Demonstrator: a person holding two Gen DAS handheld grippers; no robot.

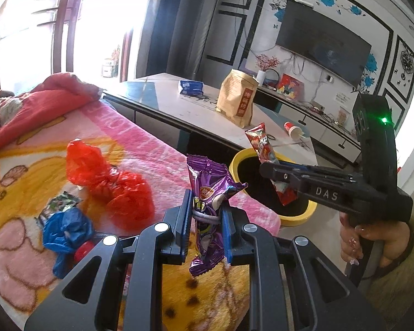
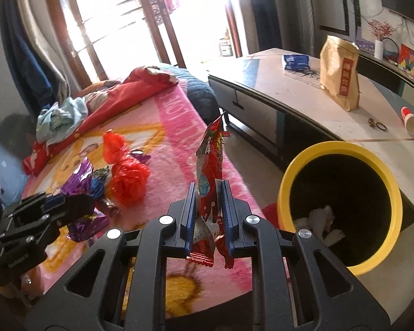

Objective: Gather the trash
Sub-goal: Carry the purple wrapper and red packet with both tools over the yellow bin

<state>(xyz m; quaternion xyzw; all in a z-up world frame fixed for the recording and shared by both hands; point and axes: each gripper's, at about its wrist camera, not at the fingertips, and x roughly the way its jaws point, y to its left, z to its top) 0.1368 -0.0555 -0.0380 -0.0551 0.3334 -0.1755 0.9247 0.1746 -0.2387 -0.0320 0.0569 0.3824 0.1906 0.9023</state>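
Left gripper pinches the purple wrapper above the bed; right gripper clamps the red wrapper beside the yellow-rimmed bin.

Between the left gripper's blue-padded black jaws is a shiny purple wrapper with an orange logo. The right gripper's matching jaws pinch a red wrapper with white patches. Right of them, the bin is yellow-rimmed and black inside. Left lies a crumpled red bag on a pink-and-yellow cartoon blanket.
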